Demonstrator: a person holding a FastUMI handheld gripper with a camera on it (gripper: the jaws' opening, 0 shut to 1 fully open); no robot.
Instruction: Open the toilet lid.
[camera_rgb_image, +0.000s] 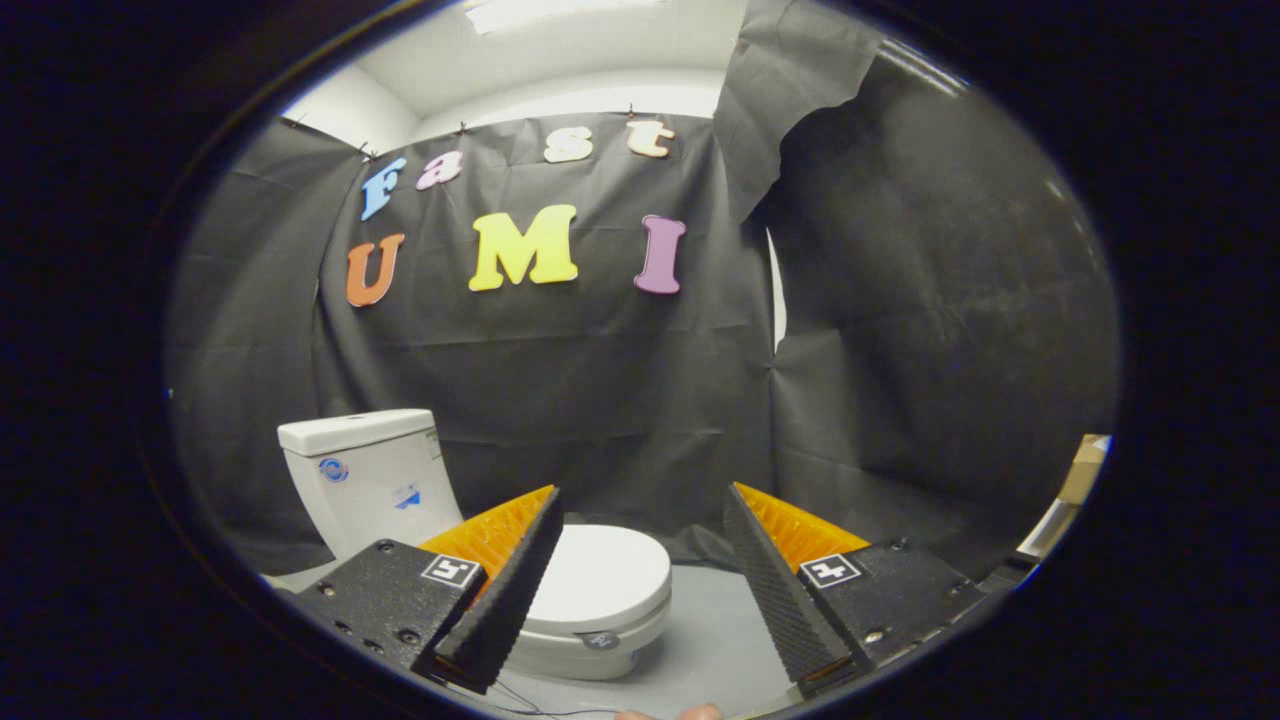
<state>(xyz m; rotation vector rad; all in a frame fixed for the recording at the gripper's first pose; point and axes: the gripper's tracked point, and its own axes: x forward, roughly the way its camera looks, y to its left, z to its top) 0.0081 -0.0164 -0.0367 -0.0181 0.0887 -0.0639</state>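
Note:
A white toilet stands against the black cloth wall, its tank (365, 480) behind and its lid (605, 575) lying flat and closed over the bowl. My gripper (640, 505) is open, its fingers spread wide with nothing between them. The left finger (515, 585) overlaps the lid's near left side in the view; the right finger (775, 585) stands off to the right of the bowl. The toilet sits below and ahead of the fingers, some distance away.
Grey floor (715, 630) spreads to the right of the toilet. A cardboard box (1085, 470) shows past the edge of the cloth on the right. A fingertip of the person's hand (690, 712) peeks in beneath the fingers.

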